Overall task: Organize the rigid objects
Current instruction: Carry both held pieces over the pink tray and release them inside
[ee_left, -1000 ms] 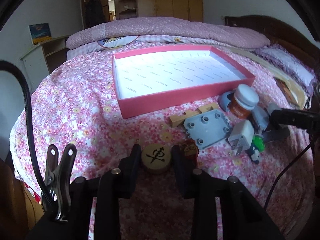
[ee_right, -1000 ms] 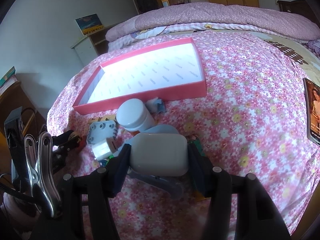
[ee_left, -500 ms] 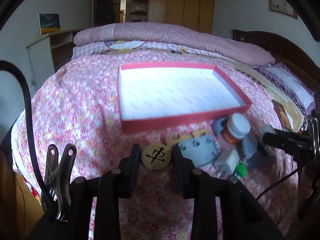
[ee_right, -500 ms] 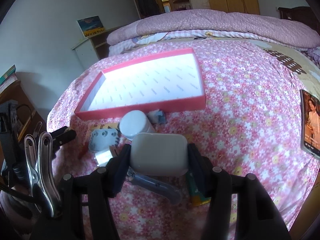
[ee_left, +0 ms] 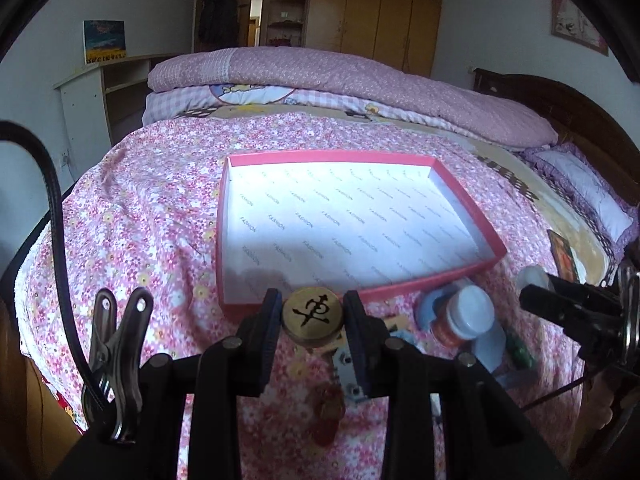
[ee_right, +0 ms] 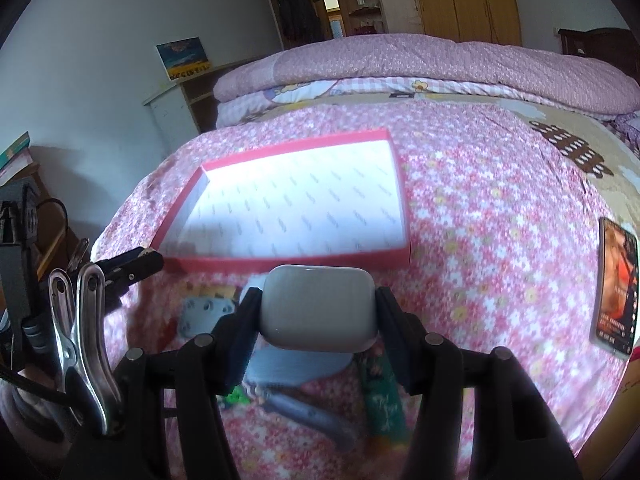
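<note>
Left gripper (ee_left: 313, 320): fingers were closed on a round wooden chess piece (ee_left: 313, 315), which was pinched at its two sides and held clear of the bedspread. The disc was tan, with a dark carved character on its upper face. It was held just in front of the near wall of the pink box (ee_left: 404, 287).

Right gripper (ee_right: 318, 307): fingers were closed on a white earbud case (ee_right: 318, 307), which was gripped at its short ends and held off the bed. The case was smooth, rounded at the corners and pale grey-white. It was held just short of the box's near edge.

Pink box: shallow, rectangular, lined in white printed paper; it was laid flat on the floral bedspread (ee_left: 132, 220).

Remaining items, left on the bedspread near the box: a white-capped bottle (ee_left: 460, 316), a grey studded plate (ee_right: 204, 312), a green strip (ee_right: 380, 396); finer details were blurred.
</note>
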Tool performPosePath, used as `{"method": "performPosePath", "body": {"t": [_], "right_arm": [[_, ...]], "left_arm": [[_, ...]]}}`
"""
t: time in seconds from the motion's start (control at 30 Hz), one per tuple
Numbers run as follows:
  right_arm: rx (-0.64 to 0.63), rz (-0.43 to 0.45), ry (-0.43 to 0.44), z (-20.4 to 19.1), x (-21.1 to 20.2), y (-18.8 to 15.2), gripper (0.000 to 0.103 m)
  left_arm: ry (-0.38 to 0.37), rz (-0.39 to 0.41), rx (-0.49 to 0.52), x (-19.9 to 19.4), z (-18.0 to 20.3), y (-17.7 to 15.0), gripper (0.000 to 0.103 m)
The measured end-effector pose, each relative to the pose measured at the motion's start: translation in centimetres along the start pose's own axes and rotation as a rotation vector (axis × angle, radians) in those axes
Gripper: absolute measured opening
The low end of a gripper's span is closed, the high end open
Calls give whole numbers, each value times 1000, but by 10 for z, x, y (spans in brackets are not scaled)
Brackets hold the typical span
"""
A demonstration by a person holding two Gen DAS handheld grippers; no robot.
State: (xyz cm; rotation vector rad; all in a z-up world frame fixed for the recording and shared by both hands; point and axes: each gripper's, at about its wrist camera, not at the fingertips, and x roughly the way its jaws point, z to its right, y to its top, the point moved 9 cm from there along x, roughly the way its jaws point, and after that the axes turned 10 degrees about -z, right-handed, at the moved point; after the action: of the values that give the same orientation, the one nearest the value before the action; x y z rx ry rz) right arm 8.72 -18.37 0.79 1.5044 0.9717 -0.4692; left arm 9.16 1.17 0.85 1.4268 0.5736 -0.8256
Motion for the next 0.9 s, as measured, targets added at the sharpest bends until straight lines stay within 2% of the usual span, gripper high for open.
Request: {"method": "performPosePath", "body": {"t": [0.47, 0.9], "right_arm": [[-26, -16, -9, -8, 28, 40, 58], [4, -66, -6, 5, 61, 53, 58]], "left_arm": [[6, -53, 8, 36, 5, 31, 33], [8, -100, -22, 66, 2, 38, 33]]}}
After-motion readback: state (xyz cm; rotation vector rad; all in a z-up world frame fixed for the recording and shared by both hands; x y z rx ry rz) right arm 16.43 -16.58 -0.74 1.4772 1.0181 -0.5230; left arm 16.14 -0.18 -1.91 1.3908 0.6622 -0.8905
